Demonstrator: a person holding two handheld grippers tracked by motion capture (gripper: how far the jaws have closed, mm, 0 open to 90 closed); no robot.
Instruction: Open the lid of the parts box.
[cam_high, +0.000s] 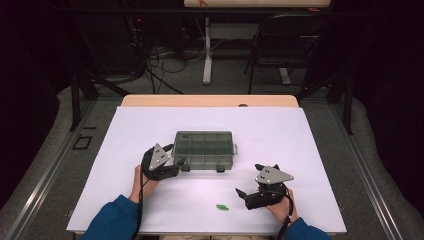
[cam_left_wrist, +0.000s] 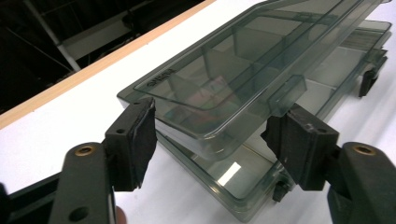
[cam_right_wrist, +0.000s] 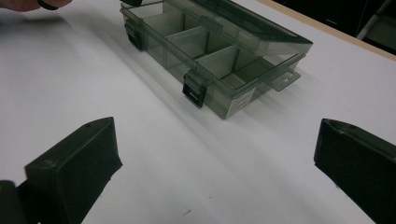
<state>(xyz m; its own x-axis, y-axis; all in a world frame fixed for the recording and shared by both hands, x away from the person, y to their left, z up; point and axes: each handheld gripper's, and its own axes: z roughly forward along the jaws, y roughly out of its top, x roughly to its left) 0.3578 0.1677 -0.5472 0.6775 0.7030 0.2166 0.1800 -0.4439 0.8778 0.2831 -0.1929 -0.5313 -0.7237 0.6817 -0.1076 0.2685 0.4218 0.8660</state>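
Your left claw (cam_high: 176, 163) sits at the near left corner of the smoky compartment box (cam_high: 204, 149), which rests mid-counter (cam_high: 300, 150) on the white sheet. Its jaws stand half open astride the raised lid (cam_left_wrist: 243, 60); whether the pads (cam_left_wrist: 140, 135) press the lid's edge I cannot tell. The lid is tilted up off the base. Your right claw (cam_high: 240, 193) rests wide open, holding nothing, well apart from the box. A small green piece (cam_high: 222, 206) lies near it.

Lab recording bay, dark curtained surround, white sheet (cam_high: 280, 130) on table (cam_high: 210, 100), floor cables (cam_high: 165, 60), chair (cam_high: 287, 42), second desk (cam_high: 207, 45)
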